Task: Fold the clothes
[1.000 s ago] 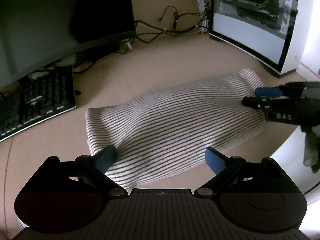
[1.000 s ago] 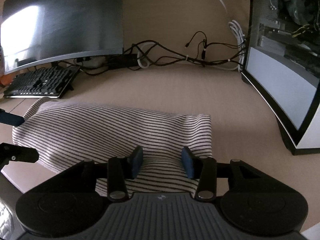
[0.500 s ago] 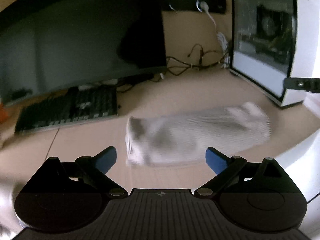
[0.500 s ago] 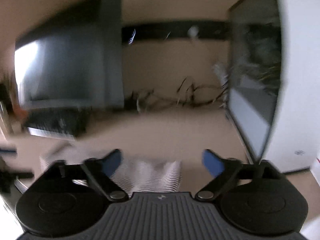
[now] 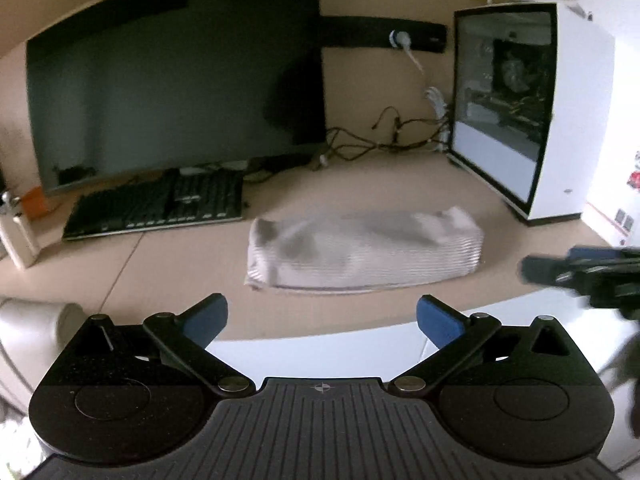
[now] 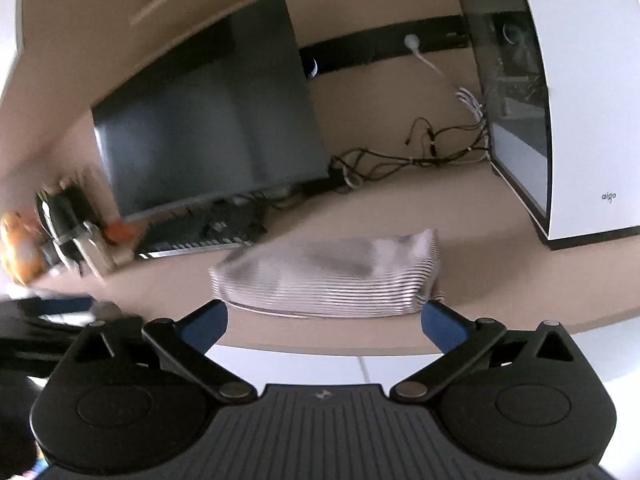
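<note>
1. At far left of the left wrist view, a white bottle-like object (image 5: 18, 236) is standing beside an orange thing at the monitor's lower corner; details are too blurred to name.
2. A black keyboard (image 5: 156, 208) is lying at centre left, under a dark monitor (image 5: 176, 92) filling the upper left.
3. The left gripper (image 5: 322, 320) is sitting at the bottom of its frame, its jaws opening, blue fingertips (image 5: 206, 318) spread wide with nothing between them.
4. The folded striped garment (image 5: 364, 254) is lying on the beige desk (image 5: 360, 184) at frame centre, its long axis running left to right, the right end tilting slightly toward the top of the frame.
5. The garment is lying above the fingertips in the picture, apart from both, spanning about the gap between them.
6. Tangled cables (image 5: 384, 140) are trailing between monitor and a white PC case (image 5: 576, 120) at upper right.
7. The right gripper (image 5: 584, 272) is showing at the right edge, clear of the cloth.
8. In the right wrist view, the right gripper (image 6: 324, 324) is also opening, its jaws wide and empty; the garment (image 6: 332, 276) is lying just above them, its right end near the right fingertip (image 6: 442, 326), contact unclear.
</note>
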